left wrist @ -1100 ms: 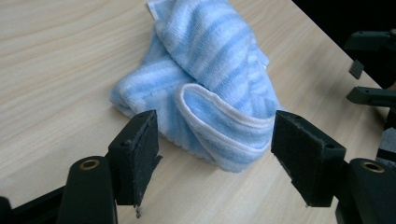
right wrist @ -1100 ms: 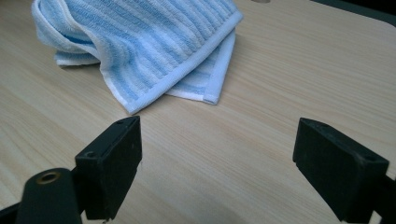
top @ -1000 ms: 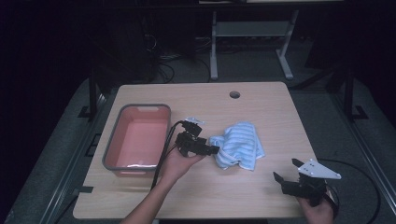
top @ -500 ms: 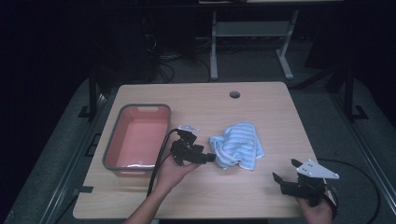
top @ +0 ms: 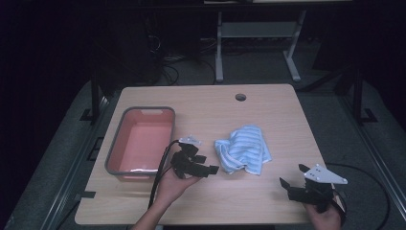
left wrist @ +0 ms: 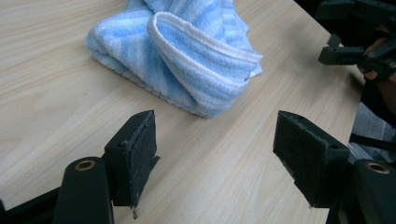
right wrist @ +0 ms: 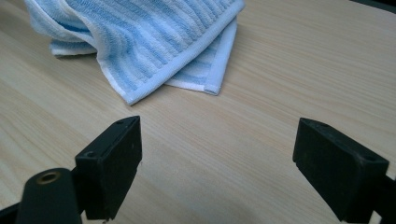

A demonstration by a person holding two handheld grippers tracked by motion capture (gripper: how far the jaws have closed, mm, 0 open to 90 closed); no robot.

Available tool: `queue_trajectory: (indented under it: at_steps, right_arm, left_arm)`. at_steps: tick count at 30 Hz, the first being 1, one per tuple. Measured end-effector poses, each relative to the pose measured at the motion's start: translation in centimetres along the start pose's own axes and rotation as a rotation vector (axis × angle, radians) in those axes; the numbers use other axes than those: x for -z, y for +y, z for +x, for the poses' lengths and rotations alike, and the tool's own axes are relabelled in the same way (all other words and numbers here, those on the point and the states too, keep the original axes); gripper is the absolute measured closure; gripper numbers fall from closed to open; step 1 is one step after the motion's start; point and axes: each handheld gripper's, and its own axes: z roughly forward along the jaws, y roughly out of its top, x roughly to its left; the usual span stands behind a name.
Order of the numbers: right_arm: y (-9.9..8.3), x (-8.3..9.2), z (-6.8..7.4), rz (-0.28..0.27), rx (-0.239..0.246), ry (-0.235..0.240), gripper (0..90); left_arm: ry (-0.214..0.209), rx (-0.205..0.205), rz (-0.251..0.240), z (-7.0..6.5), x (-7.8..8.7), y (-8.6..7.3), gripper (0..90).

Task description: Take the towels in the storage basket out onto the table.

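Two grippers, both w/ jaws apart, nothing btwn them. Left gripper (top: 213,169) sits just left of the blue striped towel (top: 243,149), not touching. Towel lies crumpled mid-table (top: 268,110), right of the grey tub (top: 114,152). Right gripper (top: 293,175) at near right edge, well apart from towel.

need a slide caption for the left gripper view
Open left gripper low over the table, facing a crumpled blue striped towel.

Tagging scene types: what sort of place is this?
Likely a lab or workshop data-collection station: a light wooden table with a cable hole, loose cables on the dark floor behind, and a grey metal stand.
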Motion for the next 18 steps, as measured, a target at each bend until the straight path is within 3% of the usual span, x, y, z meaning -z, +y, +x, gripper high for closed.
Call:
queue_trajectory:
  at_steps: [14, 18]
  right_arm:
    - [0.0, 0.0, 0.1, 0.002, 0.002, -0.006, 15.1]
    - [0.0, 0.1, 0.1, 0.001, 0.005, -0.008, 15.1]
  left_arm:
    - [-0.009, -0.008, -0.007, -0.4, 0.0, -2.2, 29.6]
    - [0.012, -0.014, -0.001, -0.6, 0.1, -2.8, 29.5]
